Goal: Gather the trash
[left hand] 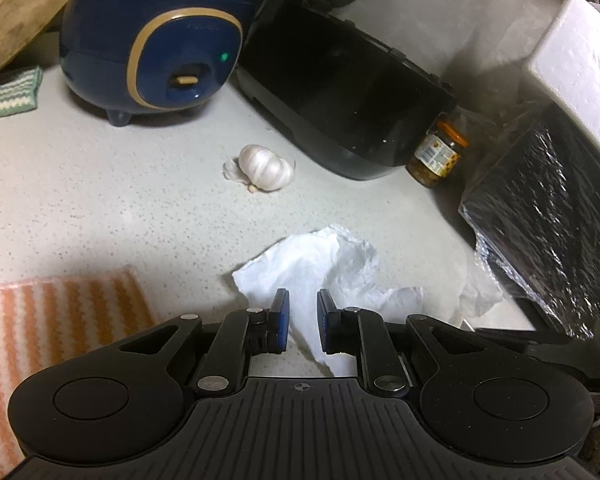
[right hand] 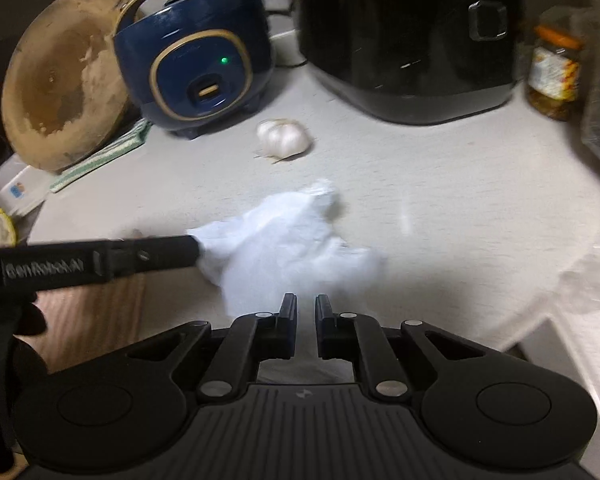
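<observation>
Left-wrist view first: an orange striped cloth (left hand: 60,320) fills the 8 o'clock corner and a green one (left hand: 8,96) sits at the 9 o'clock edge. Between them is bare speckled worktop (left hand: 100,200), the widest free stretch here. A blue rice cooker (left hand: 152,40) closes off 11 o'clock, with a garlic bulb (left hand: 264,168) lying alone just in front of it. A black appliance (left hand: 340,100) blocks 12 to 1 o'clock, with a jar (left hand: 438,152) tucked at its right corner. A shiny wrapped black tray (left hand: 540,220) and a white box (left hand: 572,60) wall in the 3 o'clock side.

The trash is a crumpled white paper towel (left hand: 320,264), thin, creased and folded over itself, lying dead centre on the worktop with open surface around it. The left claw (left hand: 303,296) is narrowed onto a fold of it — paper runs right between the blue pads.

In the right-wrist view a round wooden board (right hand: 60,92) leans at 10 o'clock. The left claw reaches in from 9 o'clock, its tip buried in the towel's bunched left edge. The right claw (right hand: 306,300) sits at the towel's near edge, fingers pressed almost together — too blurred to say whether any paper is caught. The worktop's edge (right hand: 540,332) drops away at 4 o'clock.
</observation>
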Demonstrator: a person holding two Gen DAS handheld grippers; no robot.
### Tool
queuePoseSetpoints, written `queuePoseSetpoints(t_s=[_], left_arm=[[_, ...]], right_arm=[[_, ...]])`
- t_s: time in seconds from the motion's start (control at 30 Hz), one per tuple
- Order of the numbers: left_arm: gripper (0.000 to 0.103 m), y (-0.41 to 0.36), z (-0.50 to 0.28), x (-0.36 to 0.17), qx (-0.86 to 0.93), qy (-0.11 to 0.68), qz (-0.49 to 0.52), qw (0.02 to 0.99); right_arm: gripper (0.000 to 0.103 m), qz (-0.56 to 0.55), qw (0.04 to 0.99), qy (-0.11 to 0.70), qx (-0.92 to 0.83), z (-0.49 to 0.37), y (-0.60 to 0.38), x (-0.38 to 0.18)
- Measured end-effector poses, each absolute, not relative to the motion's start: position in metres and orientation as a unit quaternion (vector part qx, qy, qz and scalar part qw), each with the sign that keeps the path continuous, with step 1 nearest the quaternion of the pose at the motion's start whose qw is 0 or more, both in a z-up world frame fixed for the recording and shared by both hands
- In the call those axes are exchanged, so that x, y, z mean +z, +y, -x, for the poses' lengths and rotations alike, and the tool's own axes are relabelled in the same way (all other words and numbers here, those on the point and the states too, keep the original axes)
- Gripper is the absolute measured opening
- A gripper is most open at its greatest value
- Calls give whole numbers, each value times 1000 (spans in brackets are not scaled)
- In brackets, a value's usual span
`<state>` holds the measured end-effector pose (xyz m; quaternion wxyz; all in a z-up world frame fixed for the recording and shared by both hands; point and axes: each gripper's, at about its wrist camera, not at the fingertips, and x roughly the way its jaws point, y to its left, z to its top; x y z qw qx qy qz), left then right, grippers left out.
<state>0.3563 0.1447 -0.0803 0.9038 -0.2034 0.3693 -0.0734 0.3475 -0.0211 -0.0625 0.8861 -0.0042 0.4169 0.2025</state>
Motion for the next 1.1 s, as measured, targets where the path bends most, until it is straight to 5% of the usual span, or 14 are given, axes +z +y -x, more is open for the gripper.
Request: queuePoseSetpoints(t_s=[0.17, 0.23, 0.3, 0.43, 1.1], left_arm=[[17, 142, -379, -74, -66, 345, 204, 914], [17, 141, -399, -69, -51, 329, 209, 919], [17, 138, -423, -61, -32, 310, 194, 930], [17, 128, -464, -52, 1, 293, 107, 950], [19, 117, -520, -90, -29, 364, -4, 931]], right_arm=[[12, 0, 901, 404, 158, -346, -35, -61], [33, -6, 906, 399, 145, -343, -39, -58], [44, -14, 911, 387, 140, -339, -43, -54], [49, -10, 920, 369, 129, -330, -47, -49], [51, -18, 923, 369, 106, -321, -71, -58]])
